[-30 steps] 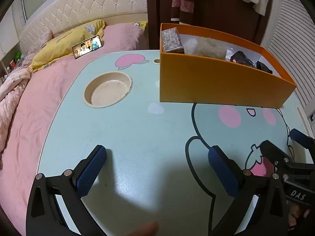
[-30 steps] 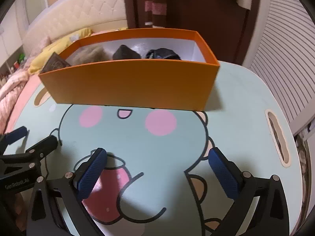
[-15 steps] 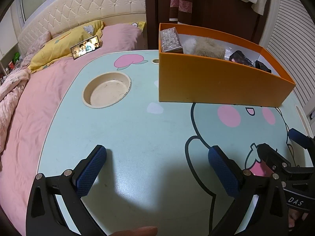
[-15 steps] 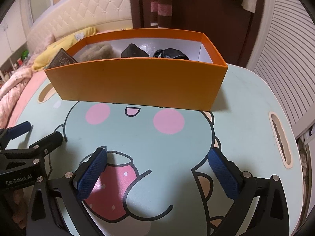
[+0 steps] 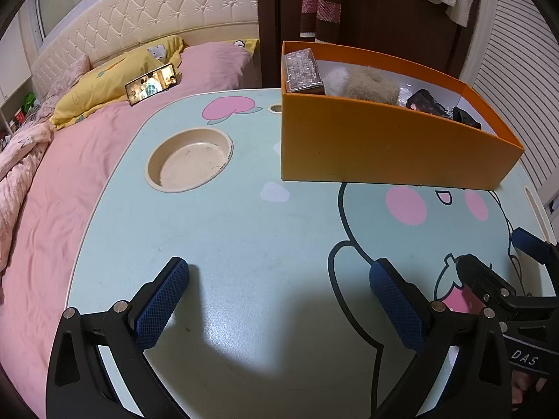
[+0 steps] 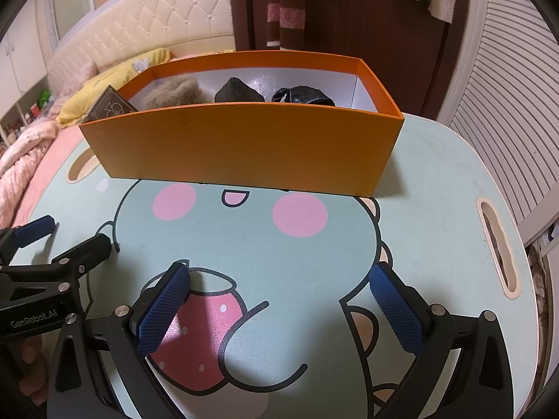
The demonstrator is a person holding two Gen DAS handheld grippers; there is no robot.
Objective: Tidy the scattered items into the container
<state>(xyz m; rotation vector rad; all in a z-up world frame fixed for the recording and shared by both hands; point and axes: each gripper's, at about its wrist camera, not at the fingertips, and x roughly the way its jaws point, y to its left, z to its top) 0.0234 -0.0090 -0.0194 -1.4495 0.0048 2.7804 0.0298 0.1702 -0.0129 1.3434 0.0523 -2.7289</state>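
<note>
Both tools hovered low over the cartoon table [image 5: 244,230], and nothing loose showed anywhere on its top. The left gripper [image 5: 279,300] was spread wide with nothing between its blue pads [image 5: 162,300] — the same went for the right gripper [image 6: 279,300], gaping over the printed strawberry.

The orange box [image 6: 244,146] sat across the far side of the table, its long axis running from roughly 9 o'clock to 3 o'clock as the right wrist camera saw it. From the right gripper it lay dead ahead at 12 o'clock; from the left gripper it lay off at about 1 o'clock, corner-on. The right hand looked the nearer and squarer of the two.

Inside were the gathered things: a clear studded case [image 5: 303,70] propped at the left end, a furry brown bundle [image 5: 370,83] beside it, a dark patterned pouch [image 5: 424,103], and a shiny black item [image 6: 302,96] toward the right end. How they touched one another could not be made out over the front wall.

By the look of it the tidying was done — nothing was left outside for either tool to reach toward.
</note>
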